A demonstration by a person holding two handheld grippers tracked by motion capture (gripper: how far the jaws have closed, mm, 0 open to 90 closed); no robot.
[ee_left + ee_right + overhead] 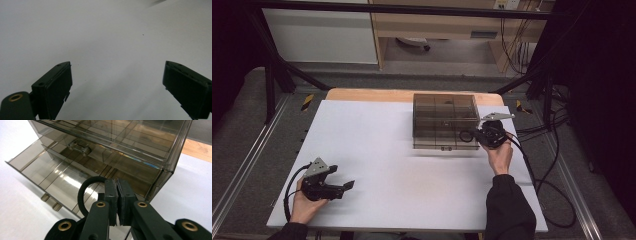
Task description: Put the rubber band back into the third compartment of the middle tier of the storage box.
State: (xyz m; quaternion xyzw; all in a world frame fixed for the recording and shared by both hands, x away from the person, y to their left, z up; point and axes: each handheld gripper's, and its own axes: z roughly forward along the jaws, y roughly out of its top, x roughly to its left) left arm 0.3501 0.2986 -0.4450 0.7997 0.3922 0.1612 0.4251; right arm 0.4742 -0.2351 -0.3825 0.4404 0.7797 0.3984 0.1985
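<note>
A smoky see-through drawer box stands at the back right of the white table. Its lower drawer is pulled out toward me and divided into compartments. My right gripper hovers at the drawer's right front corner, and in the right gripper view its jaws are shut on a black elastic ring. The ring loops out to the left over the open drawer. At the table's near left, my left gripper rests low and open, with nothing between its fingers.
The upper drawer's clear handle sits above the open drawer. Black cables trail off the table's right edge. A black frame post rises at the back left. The wooden table edge runs behind the white sheet.
</note>
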